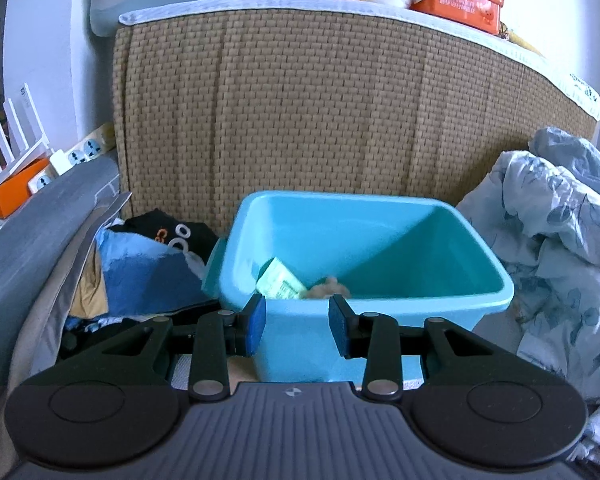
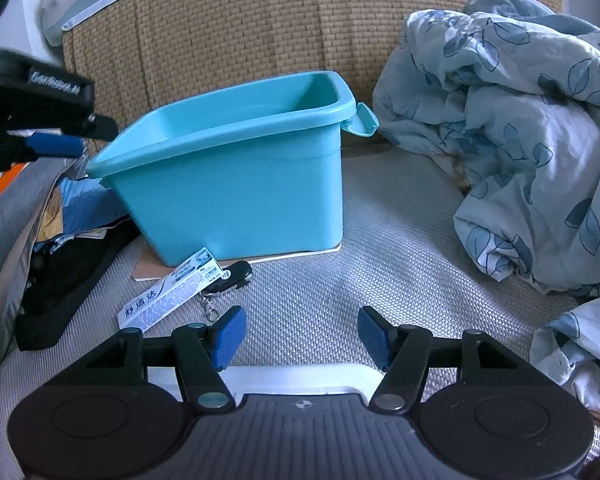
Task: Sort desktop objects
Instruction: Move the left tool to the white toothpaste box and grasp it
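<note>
Left gripper point(image 1: 297, 326) jaws spread over bin point(image 1: 380, 304) | right gripper point(image 2: 299, 338) jaws spread, empty

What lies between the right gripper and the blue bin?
In the right wrist view, only bare woven mat separates the right gripper from the blue bin; the toothpaste box and black key fob lie left.

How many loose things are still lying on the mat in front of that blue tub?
2: a toothpaste box lies by the tub's near-left corner, and a black key fob touches its right end. Others may be hidden behind the tub.
</note>
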